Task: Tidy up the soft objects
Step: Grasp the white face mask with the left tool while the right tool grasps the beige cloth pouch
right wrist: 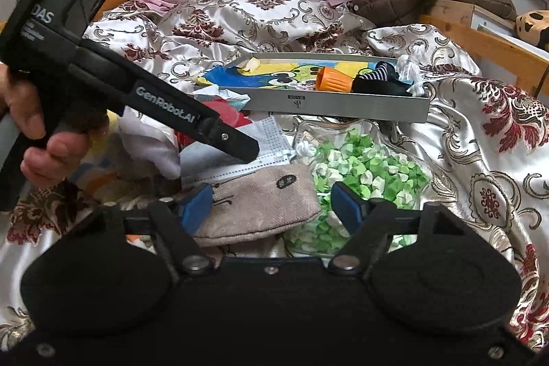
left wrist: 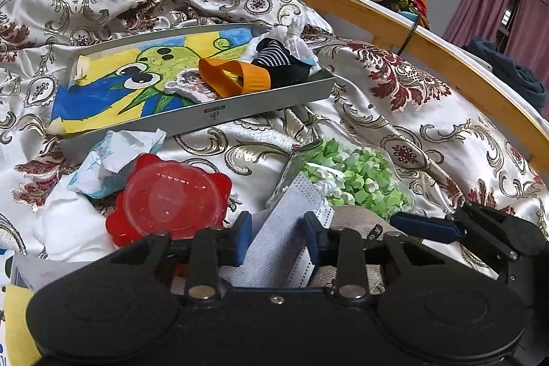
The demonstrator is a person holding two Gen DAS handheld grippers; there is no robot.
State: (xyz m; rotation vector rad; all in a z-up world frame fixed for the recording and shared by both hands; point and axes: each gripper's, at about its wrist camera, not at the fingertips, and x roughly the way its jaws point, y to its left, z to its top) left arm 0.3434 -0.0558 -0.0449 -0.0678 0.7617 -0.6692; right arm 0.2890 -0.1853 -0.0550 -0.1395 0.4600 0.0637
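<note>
Half the face mask [left wrist: 291, 228] hidden

Cluttered bed [left wrist: 394, 126], tray [left wrist: 260, 105], mask [left wrist: 291, 228]

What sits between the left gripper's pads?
A folded face mask lies between the left gripper pads, seen in the left wrist view.

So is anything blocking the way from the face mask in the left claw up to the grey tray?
Nothing solid does. The face mask sits between the left claw's pads; bare bedspread lies before the tray. The red lid and star jar flank the route.
</note>
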